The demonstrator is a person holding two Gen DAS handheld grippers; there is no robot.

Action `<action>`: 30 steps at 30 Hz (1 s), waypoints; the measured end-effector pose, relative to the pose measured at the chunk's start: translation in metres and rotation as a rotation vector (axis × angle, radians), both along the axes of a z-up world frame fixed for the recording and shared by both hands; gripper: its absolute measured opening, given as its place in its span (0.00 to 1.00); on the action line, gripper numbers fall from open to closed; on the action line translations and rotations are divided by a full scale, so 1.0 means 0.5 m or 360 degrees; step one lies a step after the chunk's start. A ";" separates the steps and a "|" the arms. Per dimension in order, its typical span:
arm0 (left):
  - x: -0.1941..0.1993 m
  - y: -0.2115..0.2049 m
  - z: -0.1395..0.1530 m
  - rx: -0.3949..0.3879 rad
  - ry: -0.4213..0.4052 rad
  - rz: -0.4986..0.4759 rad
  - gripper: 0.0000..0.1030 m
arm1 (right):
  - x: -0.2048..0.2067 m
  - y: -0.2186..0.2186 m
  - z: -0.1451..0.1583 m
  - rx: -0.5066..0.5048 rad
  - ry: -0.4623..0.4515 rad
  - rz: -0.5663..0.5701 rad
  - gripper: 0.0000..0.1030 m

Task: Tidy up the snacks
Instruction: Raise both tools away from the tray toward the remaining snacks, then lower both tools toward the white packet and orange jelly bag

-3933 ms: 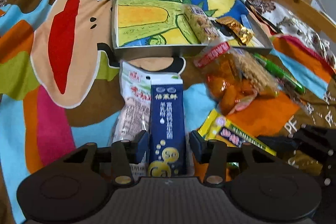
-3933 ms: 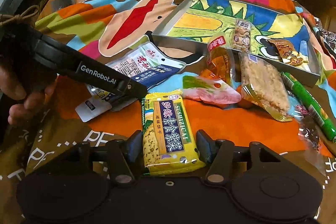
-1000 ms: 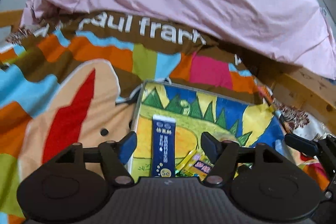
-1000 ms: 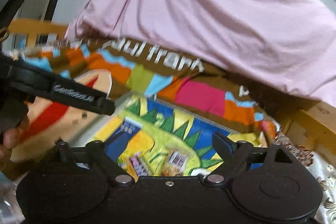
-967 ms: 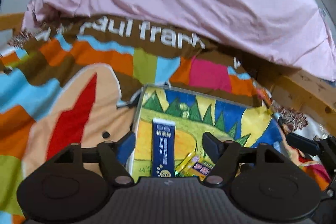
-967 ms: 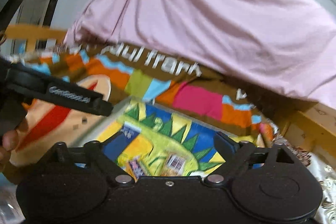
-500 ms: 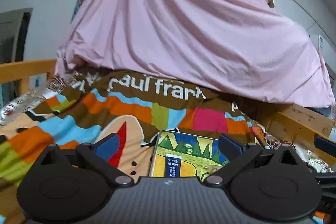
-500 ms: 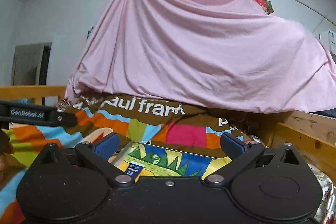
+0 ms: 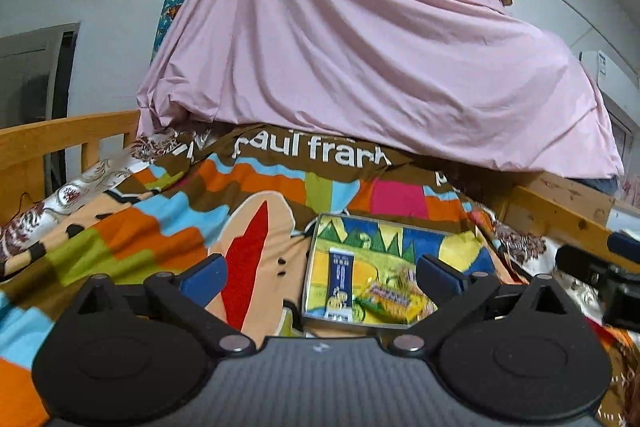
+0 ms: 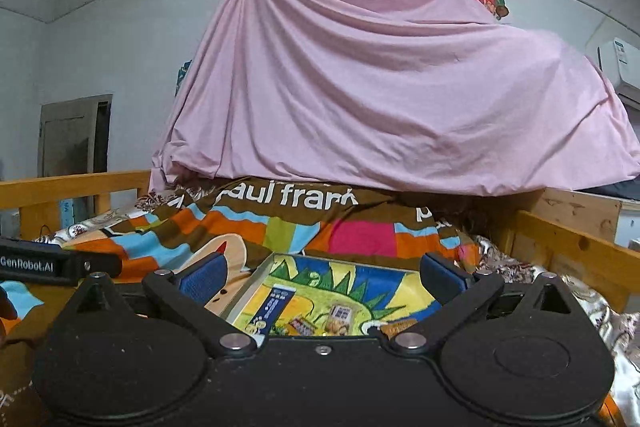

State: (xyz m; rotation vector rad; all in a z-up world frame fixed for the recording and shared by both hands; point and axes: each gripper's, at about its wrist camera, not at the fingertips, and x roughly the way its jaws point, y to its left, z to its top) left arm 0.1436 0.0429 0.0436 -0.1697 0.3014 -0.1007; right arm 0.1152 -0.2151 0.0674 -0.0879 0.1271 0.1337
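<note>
My left gripper (image 9: pixel 320 277) and right gripper (image 10: pixel 322 277) both stand fully spread and empty; the blue carton (image 9: pixel 340 281) and yellow packet (image 9: pixel 390 297) lie flat in the tray (image 9: pixel 310 267) on the blanket (image 9: pixel 160 227). The carton is stiff (grip its long sides); the packet is light, crinkly and slippery, best pinched across its middle. A second ago both grippers hung close over the tray; now they sit farther back.

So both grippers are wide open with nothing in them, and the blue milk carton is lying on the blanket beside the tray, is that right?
Not quite. The blue milk carton lies inside the tray, not on the blanket beside it; the left wrist view shows this. The rest holds: the left gripper and right gripper are wide open and empty.
</note>
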 end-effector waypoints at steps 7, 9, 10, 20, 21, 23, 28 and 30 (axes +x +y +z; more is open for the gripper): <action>-0.052 -0.008 -0.028 0.0066 0.0109 -0.0049 1.00 | -0.068 -0.022 -0.030 -0.0053 0.0106 0.0006 0.99; -0.062 -0.010 -0.031 0.0058 0.0144 -0.0074 1.00 | -0.083 -0.029 -0.037 -0.0056 0.0146 0.0003 0.99; -0.067 -0.011 -0.033 0.0048 0.0156 -0.0084 1.00 | -0.089 -0.032 -0.039 -0.0050 0.0161 0.0002 0.99; -0.088 -0.038 -0.062 0.0152 0.0286 -0.0159 1.00 | -0.090 -0.038 -0.072 -0.0004 0.0378 0.0028 0.99; -0.086 -0.041 -0.065 0.0165 0.0301 -0.0163 1.00 | -0.085 -0.038 -0.076 0.0001 0.0400 0.0030 0.99; -0.082 -0.045 -0.072 0.0185 0.0333 -0.0168 1.00 | -0.076 -0.037 -0.085 0.0015 0.0456 0.0036 0.99; -0.059 -0.052 -0.094 0.0222 0.0470 -0.0201 1.00 | -0.057 -0.033 -0.105 0.0008 0.0568 0.0043 0.99; -0.042 -0.056 -0.102 0.0249 0.0537 -0.0242 1.00 | -0.050 -0.033 -0.109 0.0007 0.0596 0.0050 0.99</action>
